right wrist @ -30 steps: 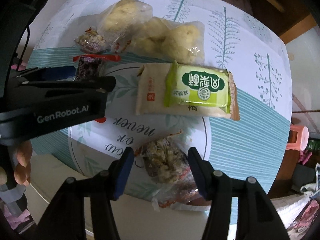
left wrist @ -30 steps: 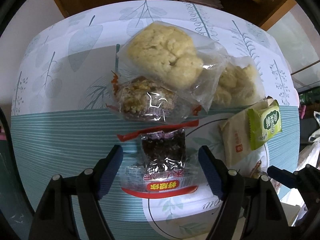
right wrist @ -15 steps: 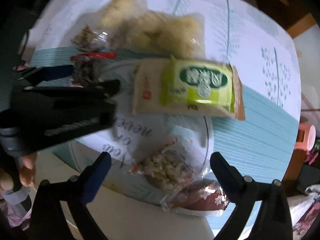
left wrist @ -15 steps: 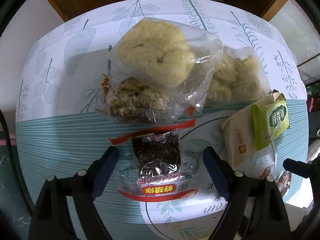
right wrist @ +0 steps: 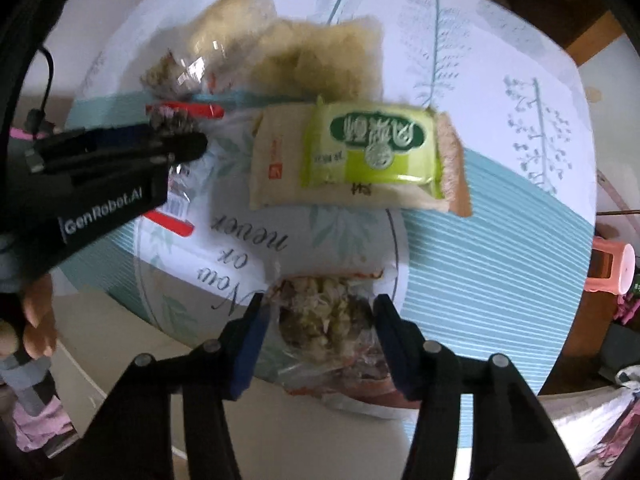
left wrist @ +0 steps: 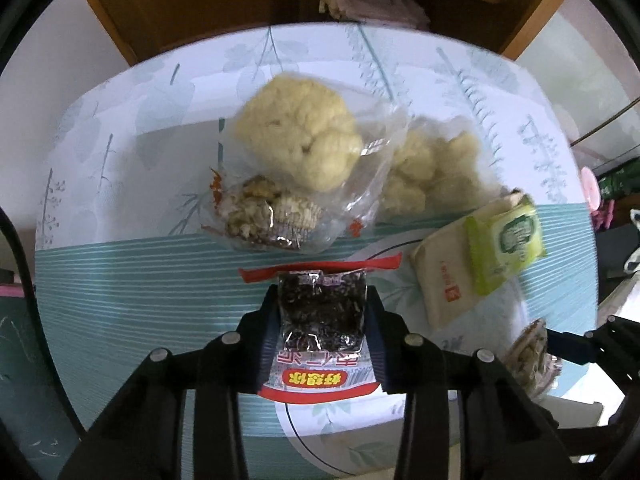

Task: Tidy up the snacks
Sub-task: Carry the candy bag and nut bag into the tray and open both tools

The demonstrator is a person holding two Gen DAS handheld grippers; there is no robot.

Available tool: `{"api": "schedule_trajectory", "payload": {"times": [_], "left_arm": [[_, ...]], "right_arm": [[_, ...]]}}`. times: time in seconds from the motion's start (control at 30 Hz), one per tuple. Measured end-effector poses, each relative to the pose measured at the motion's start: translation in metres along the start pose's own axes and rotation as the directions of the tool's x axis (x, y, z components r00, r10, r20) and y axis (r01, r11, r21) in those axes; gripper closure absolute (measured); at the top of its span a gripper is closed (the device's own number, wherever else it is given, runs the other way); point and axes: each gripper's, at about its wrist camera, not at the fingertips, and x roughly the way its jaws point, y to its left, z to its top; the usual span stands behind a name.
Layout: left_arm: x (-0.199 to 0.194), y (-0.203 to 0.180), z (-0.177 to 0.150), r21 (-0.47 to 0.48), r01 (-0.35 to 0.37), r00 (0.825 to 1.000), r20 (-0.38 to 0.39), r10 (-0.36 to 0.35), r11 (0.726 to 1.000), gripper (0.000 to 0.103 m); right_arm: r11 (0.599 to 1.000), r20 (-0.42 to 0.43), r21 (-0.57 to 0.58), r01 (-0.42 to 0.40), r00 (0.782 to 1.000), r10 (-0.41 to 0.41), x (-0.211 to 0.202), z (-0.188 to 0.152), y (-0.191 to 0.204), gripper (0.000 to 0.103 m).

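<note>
Left wrist: six snack packs [left wrist: 322, 312].

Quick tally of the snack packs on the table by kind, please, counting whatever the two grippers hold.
Pale puffed-snack bags: 2
Mixed nut-cluster packs: 2
Dark seed bar pack: 1
Beige packet: 1
Green packet: 1
Total: 7

Your left gripper [left wrist: 322, 312] hides both side edges of the dark snack packet [left wrist: 322, 312]; its label print is too small to read. In the right wrist view, the pale puffed snack bags [right wrist: 316, 56] at the bench's [right wrist: 500, 240] far edge blur together.
</note>
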Motion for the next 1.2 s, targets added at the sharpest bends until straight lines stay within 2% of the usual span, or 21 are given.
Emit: {"api": "schedule_trajectory", "payload": {"times": [0.2, 0.3, 0.4, 0.5, 0.63, 0.7, 0.77, 0.9, 1.1, 1.2], "left_arm": [[-0.059, 0.003, -0.004, 0.011, 0.034, 0.993, 0.112, -0.035, 0.999, 0.066], [-0.098, 0.003, -0.013, 0.026, 0.057, 0.983, 0.172, -0.061, 0.998, 0.066], [-0.14, 0.004, -0.029, 0.06, 0.064, 0.97, 0.229, -0.076, 0.996, 0.065], [-0.183, 0.009, -0.054, 0.096, 0.07, 0.956, 0.279, -0.094, 0.993, 0.065], [-0.225, 0.008, -0.101, 0.119, 0.074, 0.942, 0.318, -0.109, 0.99, 0.065], [-0.233, 0.007, -0.121, 0.114, 0.081, 0.94, 0.322, -0.114, 0.99, 0.065], [-0.239, 0.006, -0.144, 0.101, 0.094, 0.942, 0.314, -0.121, 0.99, 0.065], [-0.236, -0.002, -0.178, 0.088, 0.082, 0.949, 0.299, -0.105, 0.993, 0.065], [-0.217, -0.009, -0.215, 0.08, 0.059, 0.965, 0.25, -0.078, 0.995, 0.065], [-0.211, -0.013, -0.226, 0.074, 0.054, 0.968, 0.241, -0.07, 0.996, 0.065]], "right_arm": [[0.997, 0.145, 0.045, -0.055, 0.988, 0.048, -0.047, -0.011, -0.018, 0.049], [0.992, 0.227, 0.074, -0.1, 0.97, 0.081, -0.077, -0.022, -0.025, 0.049], [0.984, 0.319, 0.094, -0.152, 0.941, 0.114, -0.119, -0.035, -0.035, 0.049], [0.977, 0.389, 0.1, -0.191, 0.911, 0.139, -0.155, -0.059, -0.033, 0.049], [0.967, 0.457, 0.092, -0.236, 0.873, 0.169, -0.184, -0.091, -0.018, 0.049], [0.963, 0.479, 0.078, -0.257, 0.857, 0.19, -0.198, -0.113, -0.013, 0.049], [0.962, 0.487, 0.06, -0.266, 0.849, 0.205, -0.189, -0.126, -0.004, 0.048], [0.953, 0.463, 0.041, -0.299, 0.851, 0.247, -0.181, -0.163, 0.013, 0.048], [0.961, 0.414, 0.034, -0.276, 0.879, 0.237, -0.165, -0.191, 0.034, 0.048], [0.966, 0.389, 0.039, -0.257, 0.894, 0.222, -0.158, -0.198, 0.041, 0.048]]}}
